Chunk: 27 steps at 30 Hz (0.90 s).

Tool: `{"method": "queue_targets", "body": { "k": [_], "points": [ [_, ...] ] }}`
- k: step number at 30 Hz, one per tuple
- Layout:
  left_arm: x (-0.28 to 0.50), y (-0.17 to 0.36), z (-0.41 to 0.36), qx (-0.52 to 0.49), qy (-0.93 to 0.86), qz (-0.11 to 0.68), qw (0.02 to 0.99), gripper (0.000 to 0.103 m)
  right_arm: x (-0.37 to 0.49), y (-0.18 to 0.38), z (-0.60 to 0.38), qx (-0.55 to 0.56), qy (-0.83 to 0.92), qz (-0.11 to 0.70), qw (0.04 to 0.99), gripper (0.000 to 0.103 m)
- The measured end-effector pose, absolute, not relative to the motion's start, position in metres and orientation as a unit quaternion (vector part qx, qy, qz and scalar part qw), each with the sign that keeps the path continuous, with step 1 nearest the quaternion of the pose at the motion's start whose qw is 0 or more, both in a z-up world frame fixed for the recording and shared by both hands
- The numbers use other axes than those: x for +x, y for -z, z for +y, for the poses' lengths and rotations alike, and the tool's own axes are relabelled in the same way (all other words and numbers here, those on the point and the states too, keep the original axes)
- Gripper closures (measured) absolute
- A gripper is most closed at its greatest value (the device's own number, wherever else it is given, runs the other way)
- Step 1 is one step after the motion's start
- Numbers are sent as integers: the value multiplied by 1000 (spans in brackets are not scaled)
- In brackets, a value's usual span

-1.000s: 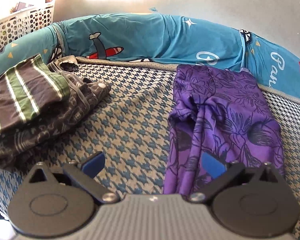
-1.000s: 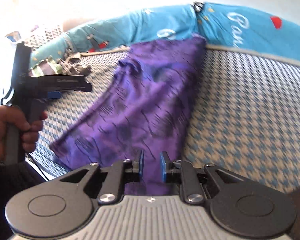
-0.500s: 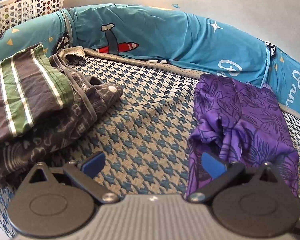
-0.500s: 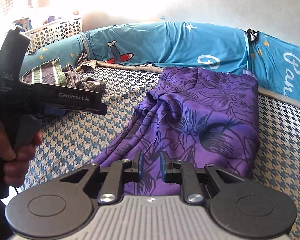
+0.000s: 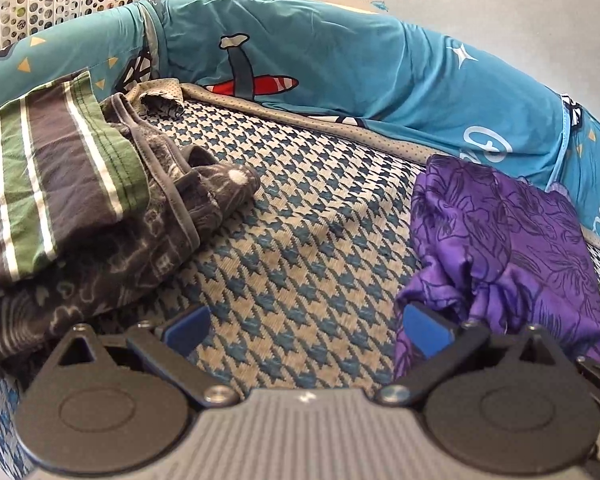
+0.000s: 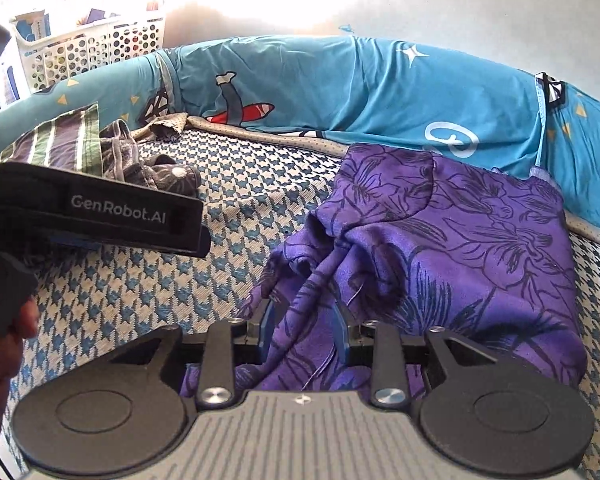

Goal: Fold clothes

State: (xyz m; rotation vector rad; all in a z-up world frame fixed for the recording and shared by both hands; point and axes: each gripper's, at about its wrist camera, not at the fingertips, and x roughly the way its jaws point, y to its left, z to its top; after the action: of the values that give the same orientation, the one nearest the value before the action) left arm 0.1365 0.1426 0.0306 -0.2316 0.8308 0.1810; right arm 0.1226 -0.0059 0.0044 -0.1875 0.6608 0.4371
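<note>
The purple garment [image 6: 440, 248] lies bunched on the houndstooth mattress [image 6: 240, 200], and a gathered ridge of its cloth runs straight between the blue pads of the right gripper [image 6: 303, 330], whose jaws stand partly apart with the fabric filling the gap; whether the pads press the cloth cannot be told. The rest of the garment spreads ahead and to the right of that claw, up to the teal bolster [image 6: 380, 92]. The left gripper [image 5: 306, 326] hangs wide open over bare mattress [image 5: 300, 240], its right pad just at the near left edge of the purple garment [image 5: 512, 240] (touching or not, unclear). To the left of it sits a pile of folded clothes [image 5: 60, 208], striped piece on top, with a white basket [image 5: 60, 4] beyond.
</note>
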Motion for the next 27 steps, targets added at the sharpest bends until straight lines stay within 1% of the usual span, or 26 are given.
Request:
{"method": "queue_targets", "body": {
  "k": [8, 10, 11, 13, 15, 20, 22, 24, 26, 27],
  "points": [
    [137, -30, 143, -120, -84, 404, 903, 0, 132, 11, 4, -111, -190, 326, 919, 74],
    [137, -31, 142, -119, -81, 402, 904, 0, 133, 13, 5, -114, -187, 324, 920, 83],
    [137, -32, 142, -120, -80, 402, 904, 0, 133, 14, 5, -114, -186, 325, 920, 85],
    [136, -32, 143, -121, -81, 402, 904, 0, 134, 14, 4, -106, -187, 325, 921, 93],
    [135, -35, 145, -123, -85, 397, 905, 0, 134, 14, 3, -94, -194, 321, 922, 95],
    [131, -44, 146, -101, -105, 376, 915, 0, 128, 3, 12, -73, -239, 290, 924, 96],
    [132, -45, 146, -95, -111, 376, 915, 0, 130, 5, 19, -73, -249, 288, 922, 96],
    [133, -44, 146, -92, -112, 379, 914, 0, 134, 14, 24, -71, -253, 303, 916, 96],
    [134, -43, 146, -92, -111, 382, 913, 0, 137, 20, 26, -69, -254, 315, 912, 94],
    [134, -43, 146, -92, -110, 384, 912, 0, 137, 21, 26, -68, -256, 314, 912, 90]
  ]
}}
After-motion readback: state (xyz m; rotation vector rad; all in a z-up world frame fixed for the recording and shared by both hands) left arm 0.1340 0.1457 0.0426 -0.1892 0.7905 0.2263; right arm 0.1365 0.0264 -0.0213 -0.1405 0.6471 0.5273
